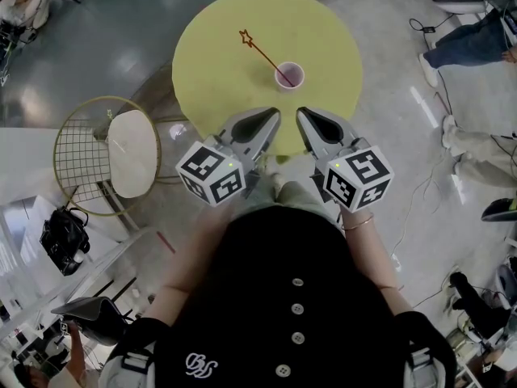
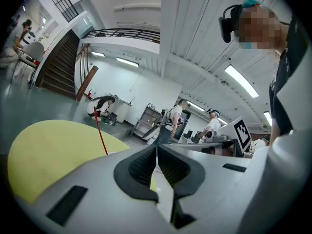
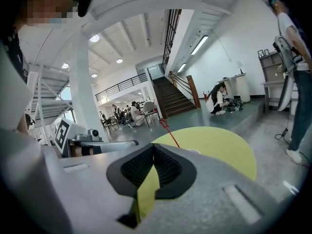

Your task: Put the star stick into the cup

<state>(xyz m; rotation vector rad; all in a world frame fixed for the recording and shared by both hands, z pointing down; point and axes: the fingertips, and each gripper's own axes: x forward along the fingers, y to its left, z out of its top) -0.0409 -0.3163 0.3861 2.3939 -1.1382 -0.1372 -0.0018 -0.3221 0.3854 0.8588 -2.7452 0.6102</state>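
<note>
On the round yellow table (image 1: 218, 71) stands a small pink cup (image 1: 289, 75). A thin red star stick (image 1: 260, 51) rests in it and leans up and to the left, star end high. My left gripper (image 1: 271, 118) and right gripper (image 1: 307, 115) hover side by side over the table's near edge, short of the cup, both shut and holding nothing. In the left gripper view the stick (image 2: 101, 133) rises behind the closed jaws of my left gripper (image 2: 156, 147), which hide the cup. The right gripper view shows the stick (image 3: 169, 133) beyond my right gripper (image 3: 153, 146).
A wire chair with a white seat (image 1: 121, 148) stands left of the table, with a black bag (image 1: 63, 239) on the floor beyond it. A person's legs (image 1: 468, 43) and cables lie at the right. Other people work in the background.
</note>
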